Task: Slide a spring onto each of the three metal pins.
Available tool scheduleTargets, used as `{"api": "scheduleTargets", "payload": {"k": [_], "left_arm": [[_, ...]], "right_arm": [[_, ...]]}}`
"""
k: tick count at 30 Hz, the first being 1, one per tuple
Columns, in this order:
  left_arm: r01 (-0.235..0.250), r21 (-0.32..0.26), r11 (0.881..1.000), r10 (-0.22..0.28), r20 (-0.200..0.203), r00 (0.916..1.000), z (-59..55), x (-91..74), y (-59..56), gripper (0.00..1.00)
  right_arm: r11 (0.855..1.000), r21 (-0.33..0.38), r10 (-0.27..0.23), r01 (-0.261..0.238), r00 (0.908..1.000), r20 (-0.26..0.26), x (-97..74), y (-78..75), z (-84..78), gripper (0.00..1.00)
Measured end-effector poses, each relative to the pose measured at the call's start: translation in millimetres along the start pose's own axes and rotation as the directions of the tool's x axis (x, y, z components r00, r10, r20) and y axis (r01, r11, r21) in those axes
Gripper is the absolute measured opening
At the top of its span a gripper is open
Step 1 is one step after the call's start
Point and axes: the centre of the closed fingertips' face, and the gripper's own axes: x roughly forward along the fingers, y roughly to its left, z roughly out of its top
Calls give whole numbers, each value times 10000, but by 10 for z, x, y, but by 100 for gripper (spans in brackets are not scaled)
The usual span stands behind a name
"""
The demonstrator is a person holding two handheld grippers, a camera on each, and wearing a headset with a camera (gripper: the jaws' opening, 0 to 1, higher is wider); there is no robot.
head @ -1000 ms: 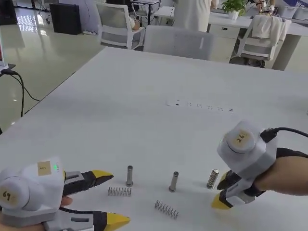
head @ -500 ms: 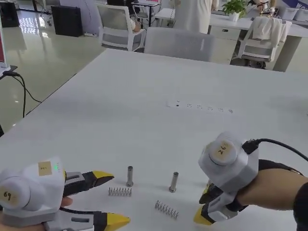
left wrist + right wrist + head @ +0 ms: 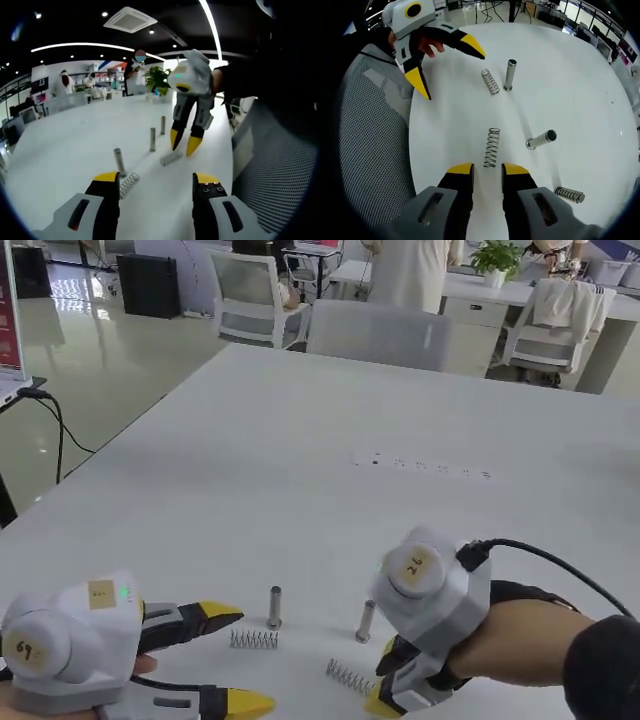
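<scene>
Your left gripper (image 3: 233,658): jaws spread wide with nothing between them. It sits low at the near left of the white table (image 3: 300,440), tips pointing toward the pins.
Your right gripper (image 3: 390,690): jaws a little apart and empty, tips angled down close to the tabletop, right of the left gripper.
Middle spring (image 3: 492,146): lying flat just ahead of your right gripper's tips and lined up with the gap, but not between them (whether a tip touches it, you cannot tell).
Left spring (image 3: 254,639): lying flat just beside the foot of the left pin, ahead of your left gripper's upper jaw.
Left pin (image 3: 275,607): upright and bare.
Middle pin (image 3: 366,621): upright and bare. In the head view it stands just beside the body of your right gripper.
Third pin (image 3: 162,124): the farthest of the row in the left gripper view, standing upright past your right gripper's tips.
Fitted spring (image 3: 569,194): its coil is around the third pin, at the lower right of the right gripper view.
Row: the three pins stand in one line across the near part of the table, with both loose springs on your side of that line.
</scene>
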Motion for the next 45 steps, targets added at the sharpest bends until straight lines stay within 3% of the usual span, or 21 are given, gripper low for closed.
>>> {"api": "scheduleTargets", "payload": {"k": [20,32,45], "left_arm": [[454,5,9990,-454,-60,9989,-10,41,-109,48],[1120,250,9934,-1114,-254,9935,12,150,-244,44],[1833,634,9810,-1820,-254,9830,113,240,-383,34]], "right_arm": [[9975,-549,-461,439,9982,-396,98,-47,-14,8],[9958,-908,-176,152,9995,-252,-94,39,70,8],[9809,-1904,408,-386,9991,76,-301,271,325,8]]}}
